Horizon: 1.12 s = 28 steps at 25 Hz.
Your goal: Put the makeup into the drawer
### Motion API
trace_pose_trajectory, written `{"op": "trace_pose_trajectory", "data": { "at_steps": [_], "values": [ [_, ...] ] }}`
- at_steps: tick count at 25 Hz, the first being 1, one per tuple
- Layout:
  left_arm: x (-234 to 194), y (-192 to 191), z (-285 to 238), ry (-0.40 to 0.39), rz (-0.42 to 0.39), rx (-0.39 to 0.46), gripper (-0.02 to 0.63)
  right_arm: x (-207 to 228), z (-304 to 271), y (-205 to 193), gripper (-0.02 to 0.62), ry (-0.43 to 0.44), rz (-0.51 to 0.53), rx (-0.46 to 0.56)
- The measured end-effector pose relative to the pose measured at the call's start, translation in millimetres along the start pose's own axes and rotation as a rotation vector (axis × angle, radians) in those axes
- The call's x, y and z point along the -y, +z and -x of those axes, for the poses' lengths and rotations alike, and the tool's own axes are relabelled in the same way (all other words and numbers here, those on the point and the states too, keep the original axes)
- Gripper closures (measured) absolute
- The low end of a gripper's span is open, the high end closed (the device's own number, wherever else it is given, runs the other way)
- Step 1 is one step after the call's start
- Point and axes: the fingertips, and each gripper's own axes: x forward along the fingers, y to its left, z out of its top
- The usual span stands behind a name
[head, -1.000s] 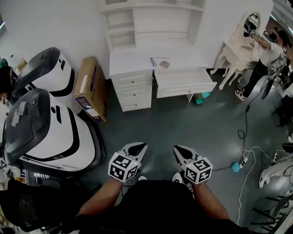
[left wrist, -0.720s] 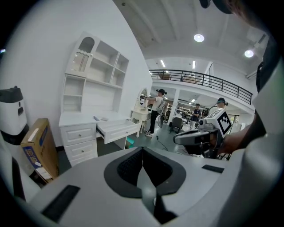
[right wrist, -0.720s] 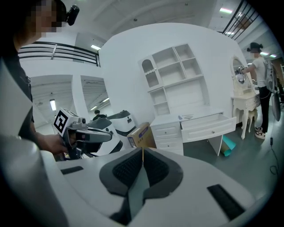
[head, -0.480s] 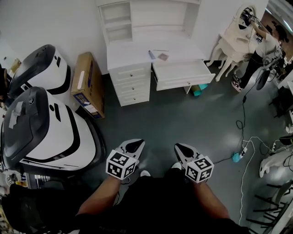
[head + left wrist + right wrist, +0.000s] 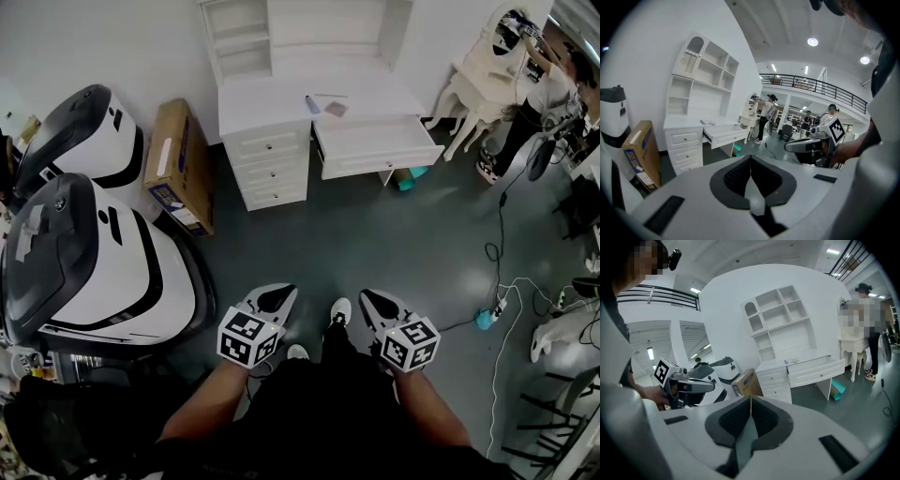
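Over the last second my shoe [image 5: 341, 309] has swung forward onto the grey floor [image 5: 394, 234] between my two grippers, so I am stepping toward the white counter [image 5: 272, 108]. It has hardly grown in the head view, though, and stays well apart from me across the floor. Neither gripper has changed. My left gripper [image 5: 278, 298] has its jaws pressed together with nothing between them, and my right gripper [image 5: 378, 302] is just as closed and empty, the two held low in front of me side by side. The makeup lies untouched on the counter: a slim tube [image 5: 310, 103] and, just beside it, a small flat square piece [image 5: 336, 109]. Both sit right behind the drawer [image 5: 375, 145], which stands pulled out and looks bare inside from here. I judge the task has barely begun: I have floor to cover, then jaws to open, before I can lift either piece and set it into the drawer
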Motion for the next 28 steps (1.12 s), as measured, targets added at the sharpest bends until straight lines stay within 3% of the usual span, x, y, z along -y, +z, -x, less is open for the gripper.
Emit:
{"op": "trace_pose_trajectory", "data": {
  "at_steps": [9,28],
  "values": [
    [-17.1,13.2,-24.4,0.021,-0.001,-0.021,0.595,28.4,-32.9,21.2,0.566,0.024,-0.013,0.010],
    [-81.5,100.9,-125.2,0.088,-0.008,0.001,0.595,136.0,-118.2,111.0,0.566,0.075,-0.002,0.027]
  ]
}}
